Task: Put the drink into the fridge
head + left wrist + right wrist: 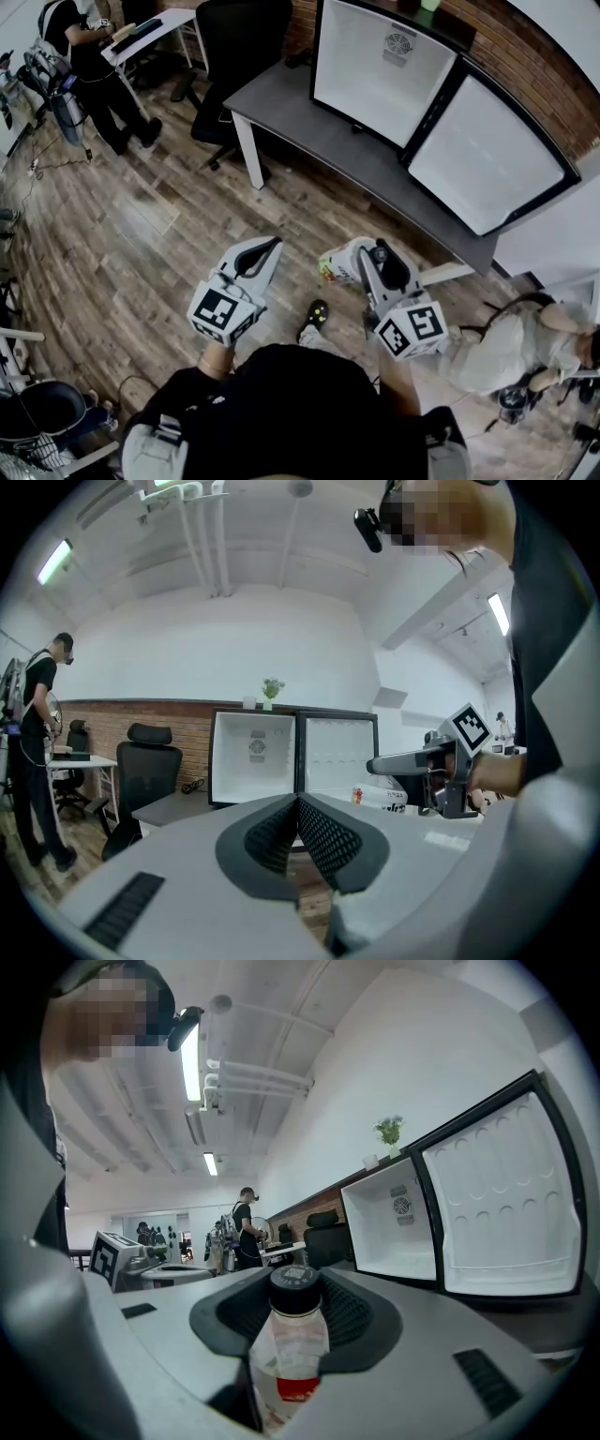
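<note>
1. The fridge (375,80) stands on the desk (309,122), door wide open and inside bare.
2. The left gripper (298,803) has its jaws pressed together with nothing between them.
3. The right gripper (370,258) is clamped on the bottle (291,1335), carried in the air well short of the fridge.
4. The bottle looks like clear thin plastic with a label wrap. It is likely fairly light, smooth and somewhat slippery, with walls that give under a hard squeeze. The firmest hold is on the body, below the shoulder, where the pads sit now.
5. The dark cap (294,1288) is stiff but narrow, so it makes a poor place to grip.
</note>
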